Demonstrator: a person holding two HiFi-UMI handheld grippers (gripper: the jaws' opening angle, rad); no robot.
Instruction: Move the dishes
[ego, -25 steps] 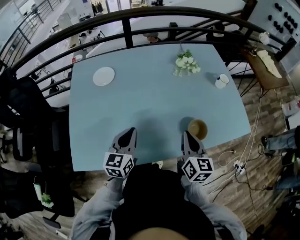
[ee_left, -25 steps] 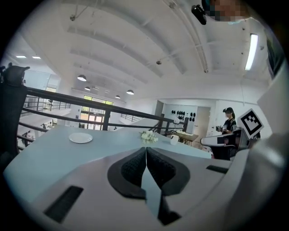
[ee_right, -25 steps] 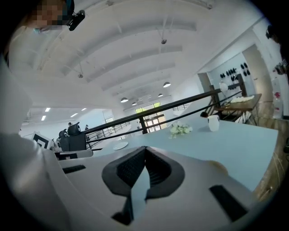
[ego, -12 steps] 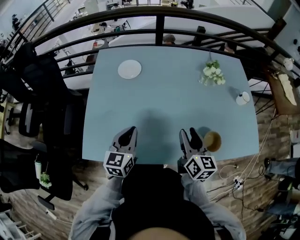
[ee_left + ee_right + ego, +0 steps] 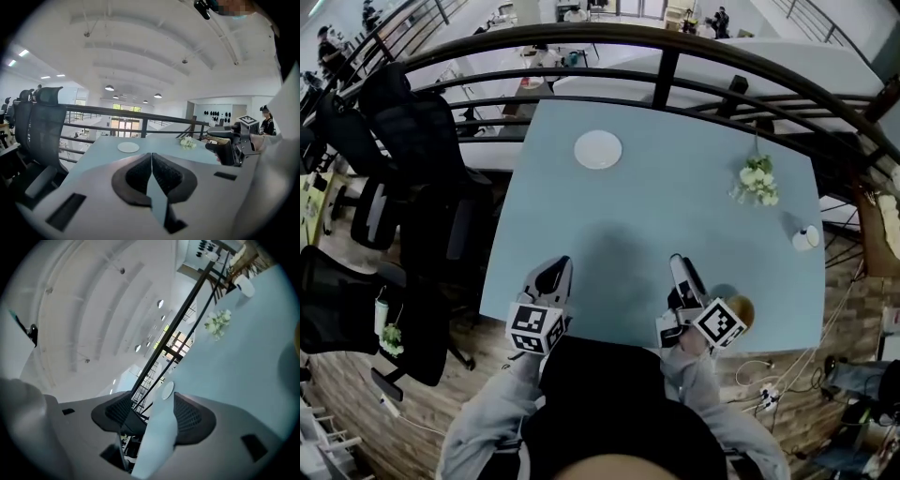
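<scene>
A white plate [image 5: 598, 150] lies near the far left of the light-blue table [image 5: 656, 216]; it also shows as the plate [image 5: 128, 147] and the plate [image 5: 168, 389]. A brown bowl [image 5: 740, 308] sits at the near right edge, just right of my right gripper [image 5: 680, 266], which is rolled to the side. Its jaws stand apart with nothing between them, as the right gripper [image 5: 157, 405] view shows. A small white cup [image 5: 806, 238] stands at the right edge. My left gripper [image 5: 553, 275] hovers over the near edge, shut and empty, pads touching in the left gripper [image 5: 151, 157] view.
White flowers [image 5: 757, 180] lie at the far right of the table. A dark railing [image 5: 666, 66] curves behind the far edge. Black office chairs [image 5: 412, 141] stand at the left. Cables [image 5: 769, 394] lie on the wooden floor at the right.
The head view has swung left, so the table sits further right in frame. My right gripper has rolled sideways, and the bowl is now beside its marker cube. The left gripper has held still.
</scene>
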